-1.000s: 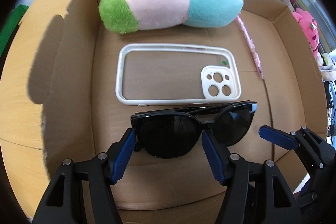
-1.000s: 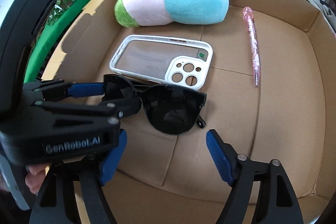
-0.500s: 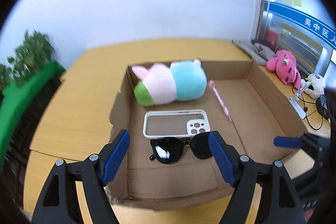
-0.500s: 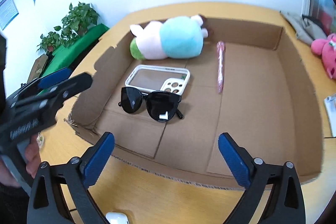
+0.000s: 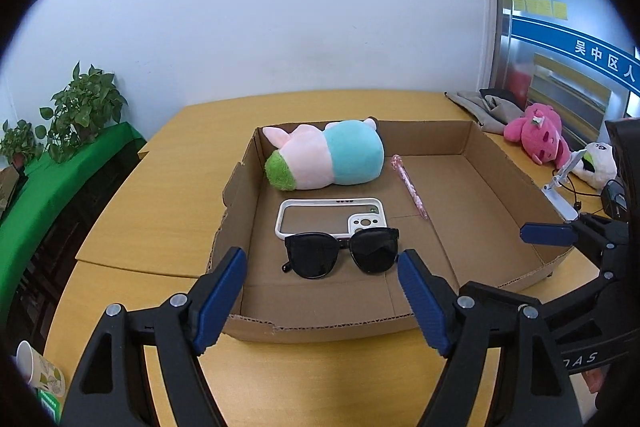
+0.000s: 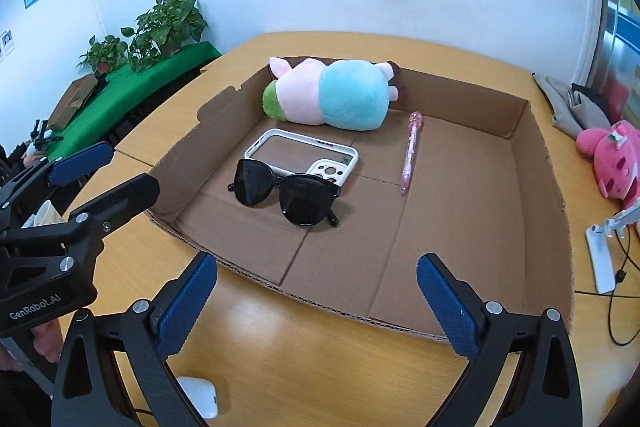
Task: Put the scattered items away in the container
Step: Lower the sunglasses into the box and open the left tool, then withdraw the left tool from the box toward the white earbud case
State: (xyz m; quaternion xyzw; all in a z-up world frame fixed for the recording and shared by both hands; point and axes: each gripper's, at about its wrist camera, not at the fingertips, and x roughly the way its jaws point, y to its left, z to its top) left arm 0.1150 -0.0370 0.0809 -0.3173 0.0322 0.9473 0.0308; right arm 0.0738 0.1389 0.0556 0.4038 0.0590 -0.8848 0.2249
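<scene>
Your left tongs (image 5: 320, 271) and right tongs (image 6: 316, 279) both stood wide and empty, their jaws having just been opening, above the near edge of the shallow brown cardboard box (image 5: 516, 187). The black plastic sunglasses (image 5: 340, 253) lay inside, low centre of frame, touching the white phone case (image 5: 330, 217); the pastel plush toy (image 5: 324, 161) and pink pen (image 5: 410, 185) sat behind. That drop looked finished. Next you probably needed the small white rounded object (image 6: 198, 397) on the wooden counter (image 6: 300, 347), bottom left. The box's right half had open room.
</scene>
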